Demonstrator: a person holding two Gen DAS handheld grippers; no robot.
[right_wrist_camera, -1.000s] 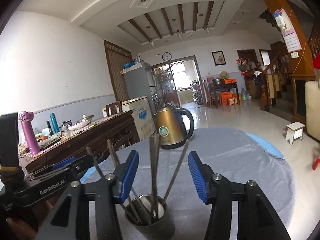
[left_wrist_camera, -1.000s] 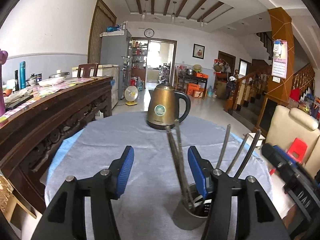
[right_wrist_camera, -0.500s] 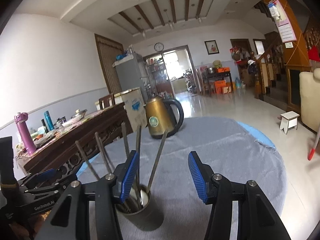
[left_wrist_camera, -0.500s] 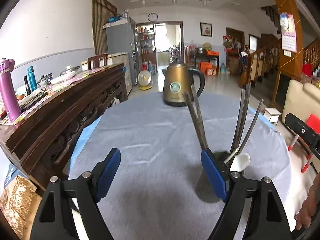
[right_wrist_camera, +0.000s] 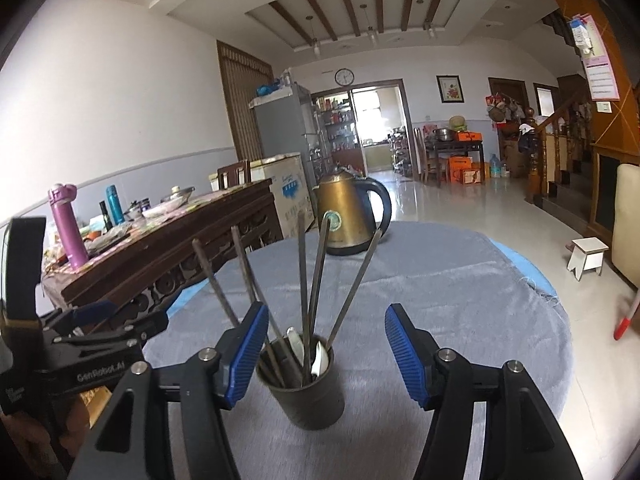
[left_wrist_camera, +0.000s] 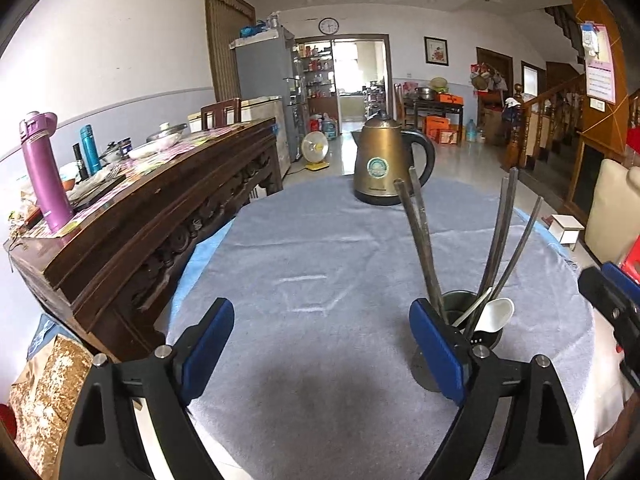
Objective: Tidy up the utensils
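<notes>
Cup (right_wrist_camera: 306,396) sits on round table (left_wrist_camera: 320,248) w/ chopsticks (right_wrist_camera: 316,276) & spoons (right_wrist_camera: 320,358) standing in it. Kettle (left_wrist_camera: 384,160) is behind cup, at table's far edge. Sideboard (left_wrist_camera: 160,208) is left of table, bottles (left_wrist_camera: 44,176) on it.

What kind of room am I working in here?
Most likely a home's open living and dining area: a cloth-covered table with a kettle, a carved wooden sideboard, a fridge and a staircase.

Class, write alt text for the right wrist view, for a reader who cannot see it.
A dark cup holding metal chopsticks and white spoons stands on a grey-clothed round table, between the opening blue pads of the right claw, which do not touch it. A brass-coloured kettle stands behind; the left claw shows at left.
</notes>
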